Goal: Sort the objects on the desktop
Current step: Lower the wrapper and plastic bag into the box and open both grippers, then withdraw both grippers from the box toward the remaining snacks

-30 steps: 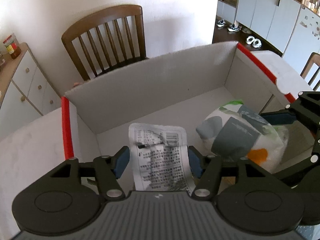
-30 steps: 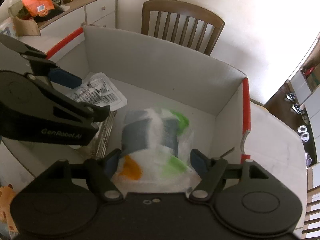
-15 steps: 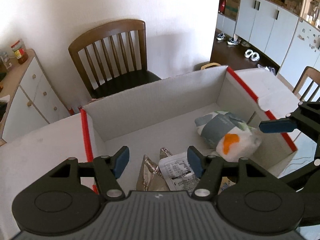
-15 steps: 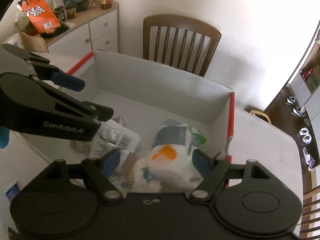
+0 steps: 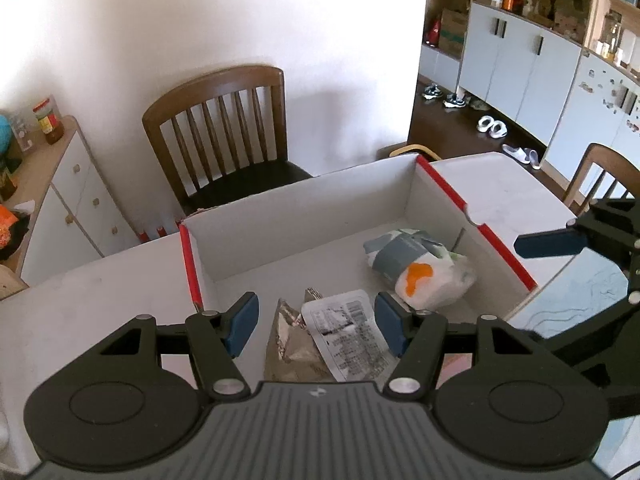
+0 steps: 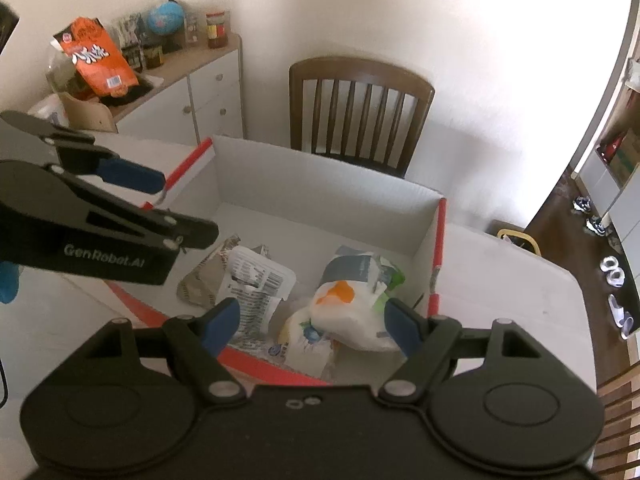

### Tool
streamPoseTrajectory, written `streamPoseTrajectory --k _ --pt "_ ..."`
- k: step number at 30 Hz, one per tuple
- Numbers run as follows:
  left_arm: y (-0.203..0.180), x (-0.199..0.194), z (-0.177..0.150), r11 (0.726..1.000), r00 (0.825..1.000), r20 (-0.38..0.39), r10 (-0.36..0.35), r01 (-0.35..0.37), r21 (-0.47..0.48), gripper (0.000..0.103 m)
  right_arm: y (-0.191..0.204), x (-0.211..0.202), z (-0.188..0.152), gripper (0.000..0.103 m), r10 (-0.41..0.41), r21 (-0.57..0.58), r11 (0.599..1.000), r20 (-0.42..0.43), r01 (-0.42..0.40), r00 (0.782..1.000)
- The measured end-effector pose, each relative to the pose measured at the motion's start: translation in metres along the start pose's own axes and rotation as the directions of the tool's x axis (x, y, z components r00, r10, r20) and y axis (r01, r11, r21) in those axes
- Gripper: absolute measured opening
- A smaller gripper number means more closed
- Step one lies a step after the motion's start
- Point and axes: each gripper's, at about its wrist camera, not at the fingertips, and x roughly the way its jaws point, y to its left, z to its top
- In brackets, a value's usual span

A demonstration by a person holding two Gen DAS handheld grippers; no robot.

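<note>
**Packets lying in the white box, both claws empty above it**

A white cardboard box [image 5: 304, 216] with red-edged flaps is sitting open on the white surface [image 5: 100, 300], holding the sorted things. A white packet with printed text and a barcode [image 5: 348, 336] is lying near the box's front, overlapping a crumpled brownish foil pouch [image 5: 292, 344] beside it. Toward the other end, a white plastic-wrapped bundle with grey and orange patches [image 5: 420, 276] is resting on the box floor, apart from the two packets. In the right wrist view, another white pack with blue print [image 6: 308, 344] is sitting against the front wall, just under the bundle.

The left claw [image 5: 316, 324] is hanging over the box with its pads spread and nothing between them. The right claw [image 6: 310, 322] is standing spread too, pinching nothing.

Behind the box a brown wooden chair [image 5: 224, 124] is standing against the wall.
</note>
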Motion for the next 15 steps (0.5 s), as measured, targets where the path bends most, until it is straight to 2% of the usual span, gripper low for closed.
streamPoseTrajectory --k 15 --pt "-0.018 -0.054 -0.028 1.0 0.999 0.033 -0.026 0.026 0.011 0.063 0.005 -0.056 -0.027 0.08 0.02 0.007 1.0 0.054 -0.02 0.998"
